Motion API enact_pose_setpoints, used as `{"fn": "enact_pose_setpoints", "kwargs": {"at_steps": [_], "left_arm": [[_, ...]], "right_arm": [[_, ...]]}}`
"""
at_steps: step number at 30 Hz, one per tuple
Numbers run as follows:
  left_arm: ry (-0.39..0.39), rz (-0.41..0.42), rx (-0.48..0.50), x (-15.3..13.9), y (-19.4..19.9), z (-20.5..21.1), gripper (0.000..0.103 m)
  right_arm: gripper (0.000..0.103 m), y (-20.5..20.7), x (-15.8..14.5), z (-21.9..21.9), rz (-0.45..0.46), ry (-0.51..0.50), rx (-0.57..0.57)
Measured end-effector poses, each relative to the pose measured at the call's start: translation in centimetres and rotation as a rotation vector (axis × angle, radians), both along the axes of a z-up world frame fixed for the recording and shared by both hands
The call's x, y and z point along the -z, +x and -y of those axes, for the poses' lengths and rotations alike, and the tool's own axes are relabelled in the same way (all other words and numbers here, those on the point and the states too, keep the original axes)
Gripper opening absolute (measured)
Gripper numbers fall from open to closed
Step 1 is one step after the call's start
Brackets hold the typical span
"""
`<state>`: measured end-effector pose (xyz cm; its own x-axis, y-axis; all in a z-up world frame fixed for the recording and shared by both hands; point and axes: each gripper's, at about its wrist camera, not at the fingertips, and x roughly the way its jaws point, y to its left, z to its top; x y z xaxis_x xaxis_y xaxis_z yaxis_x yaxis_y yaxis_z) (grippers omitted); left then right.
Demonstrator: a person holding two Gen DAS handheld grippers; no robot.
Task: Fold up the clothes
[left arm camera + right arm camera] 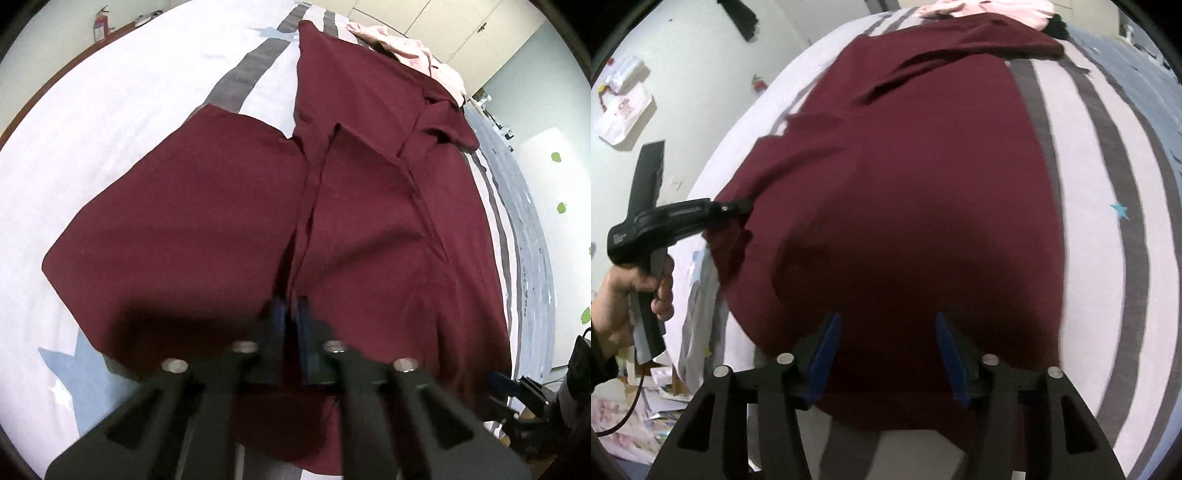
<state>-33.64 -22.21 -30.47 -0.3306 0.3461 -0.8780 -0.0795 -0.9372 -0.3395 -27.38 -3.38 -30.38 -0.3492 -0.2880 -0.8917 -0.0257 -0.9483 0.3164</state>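
A maroon garment (pixel 229 206) lies spread on the bed, one sleeve out to the left and a flap folded over its body. My left gripper (pixel 291 306) is shut on a raised fold of it, and the cloth runs up from between the blue pads (pixel 281 317). The right wrist view shows the same left gripper (pixel 738 208), held by a hand (pixel 631 291), clamped on the left edge of the maroon garment (pixel 923 177). Low over the garment's near hem, my right gripper (pixel 886 321) stands open, with nothing between its fingers.
The bed sheet (pixel 110 110) is white with grey stripes (pixel 1123 206) and blue stars. A pink garment (pixel 417 48) lies crumpled at the far end of the bed. A fire extinguisher (pixel 100 26) and a white bag (pixel 622 110) are on the floor.
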Motion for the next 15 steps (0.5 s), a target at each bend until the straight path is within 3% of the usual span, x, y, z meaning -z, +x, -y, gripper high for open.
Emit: {"fn": "enact_pose_setpoints", "kwargs": {"at_steps": [7, 15], "left_arm": [[0.06, -0.039, -0.005, -2.1, -0.1, 2.3, 0.004], [0.115, -0.065, 0.003, -3.8, -1.0, 4.5, 0.004]], "right_arm": [[0.051, -0.3, 0.6, 4.0, -0.011, 0.021, -0.106], [0.053, -1.5, 2.1, 6.1, -0.024, 0.039, -0.091]]}}
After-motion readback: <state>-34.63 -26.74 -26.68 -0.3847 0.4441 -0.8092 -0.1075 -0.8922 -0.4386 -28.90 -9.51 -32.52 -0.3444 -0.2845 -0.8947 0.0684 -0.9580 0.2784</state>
